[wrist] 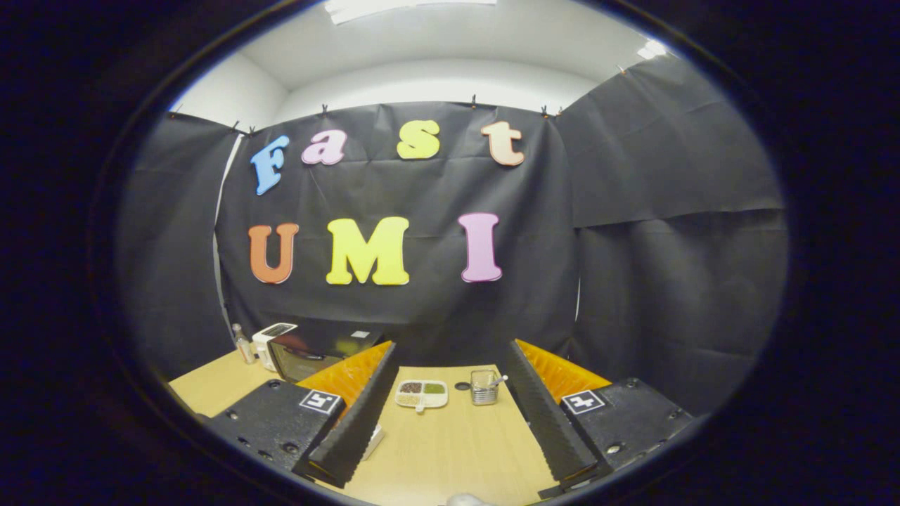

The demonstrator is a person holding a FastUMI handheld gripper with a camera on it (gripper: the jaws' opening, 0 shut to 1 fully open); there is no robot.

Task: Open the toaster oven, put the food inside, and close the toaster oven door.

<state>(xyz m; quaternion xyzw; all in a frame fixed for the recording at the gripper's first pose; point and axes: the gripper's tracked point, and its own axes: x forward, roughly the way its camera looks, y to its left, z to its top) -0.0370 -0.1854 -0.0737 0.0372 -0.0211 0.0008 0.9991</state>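
Beyond my left finger the dark-bodied, glass-fronted toaster oven point(313, 355) stands with door shut, the white divided dish of food point(422, 393) lies between my wide-open, empty gripper point(450, 404) fingers, so either early or finished.

The table point(450, 450) was pale, light-wood coloured with a faint grain. The toaster oven point(313, 351) was black with a dark glass door, and beside it stood a white appliance point(271, 344). The divided plate point(422, 394) was white, holding dark brown, green and beige fillings. The small jar point(484, 387) was clear glass. Each side of the gripper point(450, 365) carried a black-and-white square marker.
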